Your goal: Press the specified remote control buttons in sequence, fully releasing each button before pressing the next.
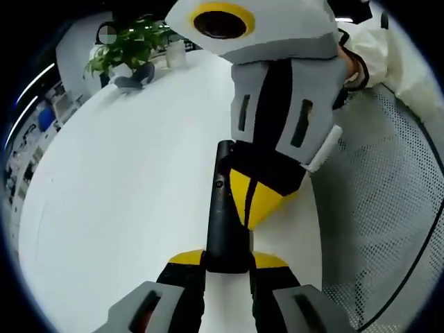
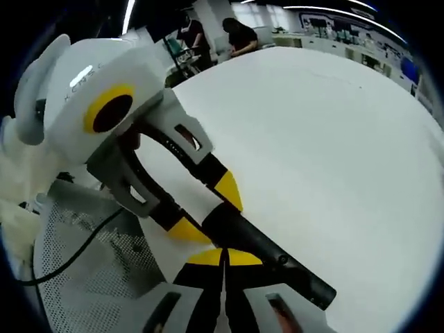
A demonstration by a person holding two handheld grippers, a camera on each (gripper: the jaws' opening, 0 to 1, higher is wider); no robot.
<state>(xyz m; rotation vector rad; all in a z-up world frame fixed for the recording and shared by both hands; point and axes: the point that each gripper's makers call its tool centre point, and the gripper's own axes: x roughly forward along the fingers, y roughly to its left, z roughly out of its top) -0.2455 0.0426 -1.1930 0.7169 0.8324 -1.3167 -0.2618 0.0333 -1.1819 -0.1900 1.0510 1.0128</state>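
Your left claw [image 1: 227, 267] pinches the near end of the remote control [image 1: 223, 208], one yellow-tipped jaw on each side of the black body. In the left gripper view the remote control extends away from the jaws, lengthwise above the white tabletop [image 1: 125, 208]. Whether its far end touches the tabletop cannot be told.

Your right claw [image 2: 223, 260] has its jaws pressed together; only a thin seam shows between the yellow tips. In the right gripper view those tips meet the upper face of the remote control [image 2: 267, 260], which runs diagonally from the left claw [image 2: 208, 208] toward the lower right. A small round button shows on the remote control's face just beyond the tips. Which button sits under the tips cannot be told.

In the left gripper view your right claw [image 1: 260, 198] comes down from above, its yellow tips resting on the right side of the remote control near its middle.

Reference items:
- A white mesh surface [image 1: 388, 208] lies beside the tabletop, with a thin black cable [image 2: 76, 257] across it.
- A potted plant [image 1: 128, 45] stands at the far end of the tabletop, well apart from both claws.
- A white sleeve [image 1: 378, 48] shows behind the right claw.
- Two people [image 2: 236, 35] are near the far edge in the right gripper view.
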